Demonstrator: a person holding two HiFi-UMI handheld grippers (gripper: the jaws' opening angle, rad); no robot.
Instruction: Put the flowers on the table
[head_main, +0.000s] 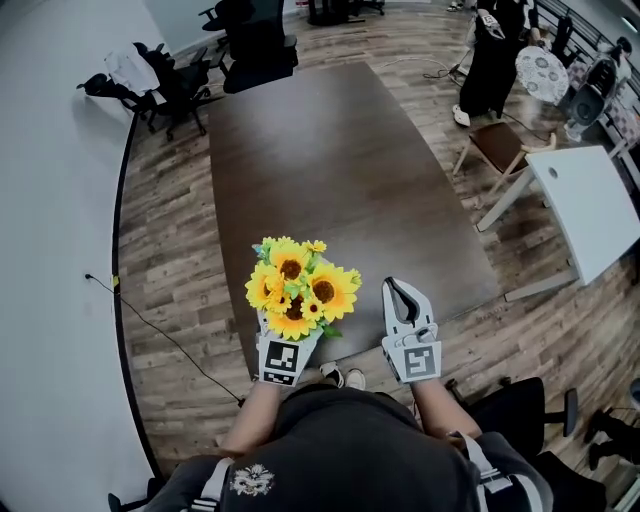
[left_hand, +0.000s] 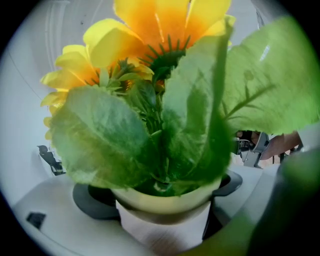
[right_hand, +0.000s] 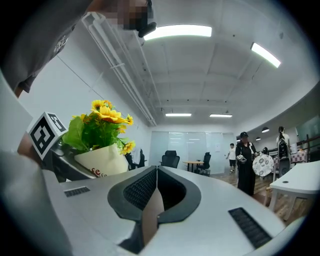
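A bunch of yellow sunflowers (head_main: 297, 288) in a small white pot (left_hand: 165, 215) is held up in front of me, over the near edge of the dark brown table (head_main: 340, 170). My left gripper (head_main: 290, 335) is shut on the pot, with its jaws against the pot's two sides; green leaves (left_hand: 185, 125) fill most of the left gripper view. To the right of it, my right gripper (head_main: 400, 297) points up and away with its jaws together and nothing between them. The flowers (right_hand: 102, 122) and pot show at the left of the right gripper view.
Black office chairs (head_main: 250, 45) stand at the table's far end and far left. A white table (head_main: 595, 205) and a brown chair (head_main: 500, 150) lie to the right. A person in black (head_main: 492, 60) stands at the far right. A cable (head_main: 160, 335) runs across the wooden floor at left.
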